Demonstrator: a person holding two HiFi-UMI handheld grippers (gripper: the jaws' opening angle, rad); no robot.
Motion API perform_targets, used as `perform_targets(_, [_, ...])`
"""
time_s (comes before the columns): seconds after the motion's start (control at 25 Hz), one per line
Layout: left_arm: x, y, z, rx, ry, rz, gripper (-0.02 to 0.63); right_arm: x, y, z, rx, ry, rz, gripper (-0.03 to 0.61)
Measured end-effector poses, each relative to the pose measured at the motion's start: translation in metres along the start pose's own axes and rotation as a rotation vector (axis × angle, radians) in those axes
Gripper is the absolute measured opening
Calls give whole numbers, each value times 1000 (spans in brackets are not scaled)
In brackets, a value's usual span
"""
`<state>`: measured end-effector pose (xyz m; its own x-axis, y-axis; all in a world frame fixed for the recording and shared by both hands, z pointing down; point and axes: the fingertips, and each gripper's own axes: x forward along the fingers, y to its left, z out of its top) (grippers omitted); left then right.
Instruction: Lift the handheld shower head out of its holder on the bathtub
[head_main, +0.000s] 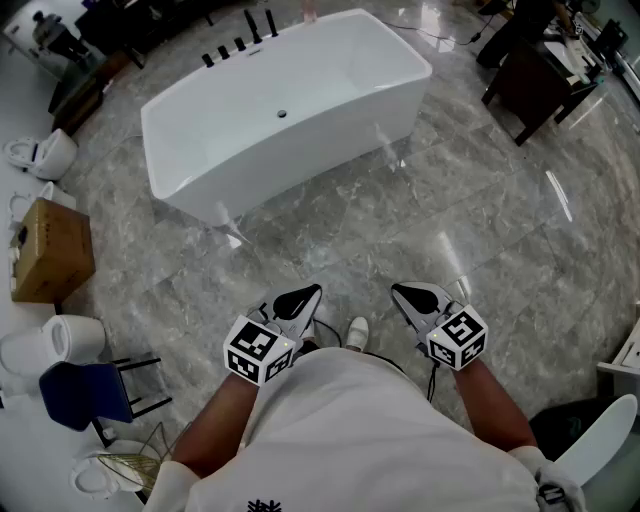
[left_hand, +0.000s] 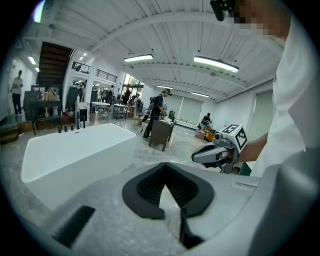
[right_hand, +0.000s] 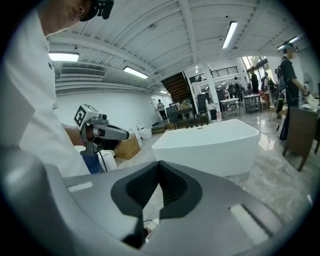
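Nearest, left gripper (head_main: 300, 298) and right gripper (head_main: 412, 296) are hovering clenched, empty, over glossy grey marble floor (head_main: 470, 200); slim black shower head (head_main: 271, 22) is standing upright on smooth white rectangular bathtub (head_main: 200, 160) far rim, well apart.

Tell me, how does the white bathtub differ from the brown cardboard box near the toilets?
The bathtub is glossy white; the cardboard box is dull brown. The bathtub is much larger than the box. The bathtub stands mid-floor with black fittings on its far rim; the box sits at the left edge beside a toilet. Both rest on the grey stone floor.
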<state>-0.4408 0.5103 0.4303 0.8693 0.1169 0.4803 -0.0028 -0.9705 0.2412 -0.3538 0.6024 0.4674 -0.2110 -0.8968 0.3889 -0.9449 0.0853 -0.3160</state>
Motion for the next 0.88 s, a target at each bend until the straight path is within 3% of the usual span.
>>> perform_targets(0.52, [17, 15, 6, -57, -19, 32, 5, 11, -23, 8, -54, 2, 25, 12])
perform_targets(0.56, [20, 18, 8, -63, -20, 32, 5, 14, -26, 12, -59, -3, 26, 21])
perform_targets(0.64, [26, 29, 12, -70, -22, 30, 5, 24, -33, 18, -77, 3, 26, 129])
perform_targets(0.88, [60, 73, 29, -73, -29, -8, 5, 62, -72, 43, -104, -9, -26, 167])
